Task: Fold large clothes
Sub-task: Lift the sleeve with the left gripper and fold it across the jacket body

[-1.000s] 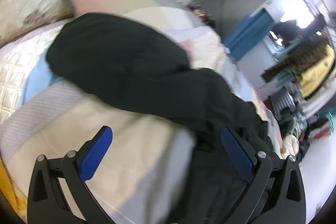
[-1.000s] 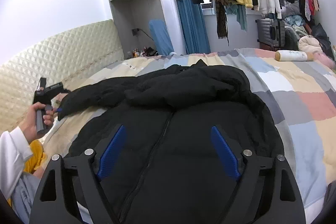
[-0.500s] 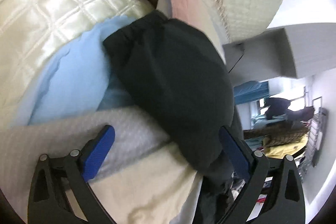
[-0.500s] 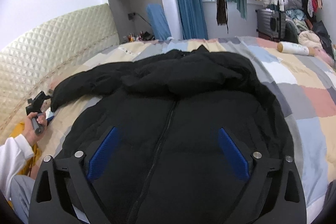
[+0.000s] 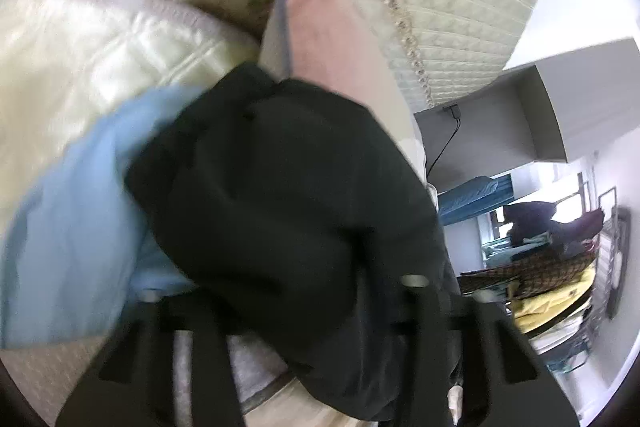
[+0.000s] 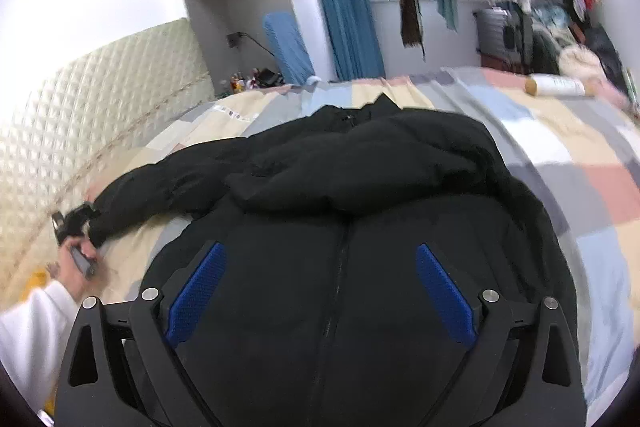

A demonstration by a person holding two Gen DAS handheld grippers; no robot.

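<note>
Left wrist view shows the biggest change: half a second ago the left gripper (image 5: 288, 307) hung spread above the sleeve cuff (image 5: 280, 195) of the black padded zip-front jacket (image 6: 360, 227); now the cuff fills the space between its fingers. The blue pads are buried in cloth and the frame is smeared, so the claw seems clenched on the cuff, though I cannot tell for sure. That suggests the first fold, sleeve across the chest, is about to begin.

Beneath the cuff lie a pale blue smooth sheet (image 5: 72, 227) and a cream quilted satin cover (image 5: 92, 59), with the diamond-tufted cream headboard (image 5: 460, 7) beyond.

Right wrist view has drawn slightly closer to the jacket since a second ago. The right gripper (image 6: 320, 291) hovers released over the zipper, touching nothing. The jacket lies face up on the pastel patchwork bedspread (image 6: 580, 187), puffy and matte, hood bunched at the collar, left sleeve stretched toward the headboard.
</note>
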